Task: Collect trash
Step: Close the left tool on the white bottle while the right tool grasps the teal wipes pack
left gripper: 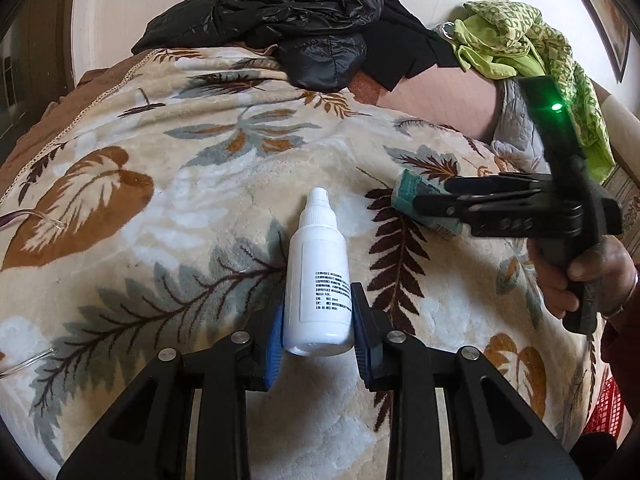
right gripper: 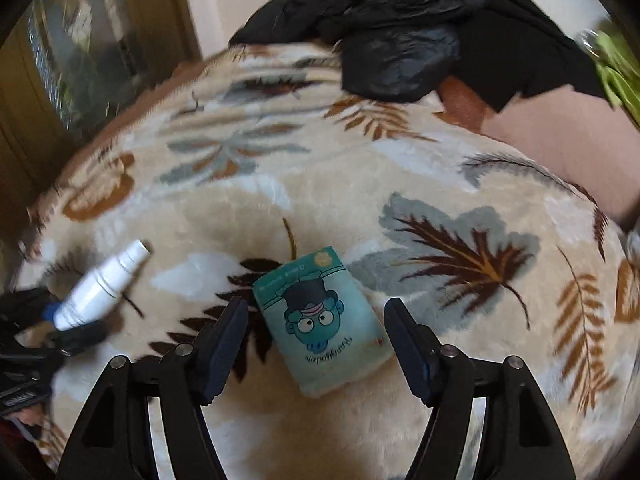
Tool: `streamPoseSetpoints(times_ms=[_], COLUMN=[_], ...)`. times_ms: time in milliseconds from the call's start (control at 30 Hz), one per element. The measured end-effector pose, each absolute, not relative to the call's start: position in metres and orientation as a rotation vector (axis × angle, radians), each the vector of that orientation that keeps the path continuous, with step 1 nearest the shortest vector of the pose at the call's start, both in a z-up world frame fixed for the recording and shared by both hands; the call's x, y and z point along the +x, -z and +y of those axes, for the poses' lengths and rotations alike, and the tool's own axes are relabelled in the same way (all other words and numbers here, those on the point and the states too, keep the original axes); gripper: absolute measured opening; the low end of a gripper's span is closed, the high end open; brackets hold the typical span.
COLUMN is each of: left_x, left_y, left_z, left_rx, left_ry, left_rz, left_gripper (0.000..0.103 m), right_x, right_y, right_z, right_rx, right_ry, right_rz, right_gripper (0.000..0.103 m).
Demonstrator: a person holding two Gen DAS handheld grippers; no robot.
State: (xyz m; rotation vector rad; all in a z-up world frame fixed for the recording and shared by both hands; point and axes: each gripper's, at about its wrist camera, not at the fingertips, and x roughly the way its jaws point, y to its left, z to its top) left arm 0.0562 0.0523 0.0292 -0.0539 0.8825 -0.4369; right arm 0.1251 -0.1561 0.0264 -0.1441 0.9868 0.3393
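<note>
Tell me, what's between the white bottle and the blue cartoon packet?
Only bare leaf-patterned fleece blanket lies between the white plastic bottle and teal cartoon packet, in the right wrist view.

You are looking at one white bottle (left gripper: 318, 276), one teal packet (right gripper: 322, 320), one black jacket (left gripper: 280, 12) and one green cloth (left gripper: 516, 44), all lying on one leaf-patterned blanket (left gripper: 160, 208).

A leaf-patterned blanket (left gripper: 168, 216) is covering the bed, carrying a white bottle (left gripper: 318, 276) near, a teal packet (right gripper: 324, 320) to its right, black jackets (left gripper: 296, 12) far.

Glossy plastic bottle (left gripper: 318, 276); plush blanket (left gripper: 200, 208)
</note>
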Motion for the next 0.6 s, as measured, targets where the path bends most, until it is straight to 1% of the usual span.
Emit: streamPoseSetpoints(times_ms=[33,67,100,167,267,333,467,600], left_x=[0.056,0.057,0.056,0.056,0.052,0.048,0.033,0.006], left_y=[-0.029,-0.028,-0.028,-0.028,-0.032,-0.036,-0.049,-0.067], left_z=[0.051,0.049,0.048,0.047,0.046,0.045,0.036,0.023], left_rx=[-0.051,-0.047,-0.044,-0.039,-0.03,-0.032,-0.006,0.009], left_ry=[0.439,0.44,0.44,0.443,0.442,0.449,0.463,0.489], left_rz=[0.883,0.884,0.883,0.879,0.864,0.857,0.831,0.801], left_gripper=[0.029,0.029,0.029,0.029,0.029,0.029,0.029,0.029], right_x=[0.124,0.124,0.122,0.116,0.105,0.086,0.042,-0.023], right_y=[-0.021,-0.015,-0.012,-0.013,-0.02,-0.028,-0.045,-0.061], right_z=[-0.151,-0.149,-0.149,-0.155,-0.168,-0.172,-0.177,-0.183], right_rx=[-0.172,-0.205,-0.21,-0.167,-0.061,-0.015,0.057,0.103], right_ry=[-0.341,-0.333,-0.322,-0.311,-0.257,-0.23,-0.186,-0.147], right_rz=[0.997,1.012,1.013,1.003,0.987,0.968,0.928,0.889], right_gripper=[0.074,0.072,0.067,0.053,0.04,0.038,0.038,0.038])
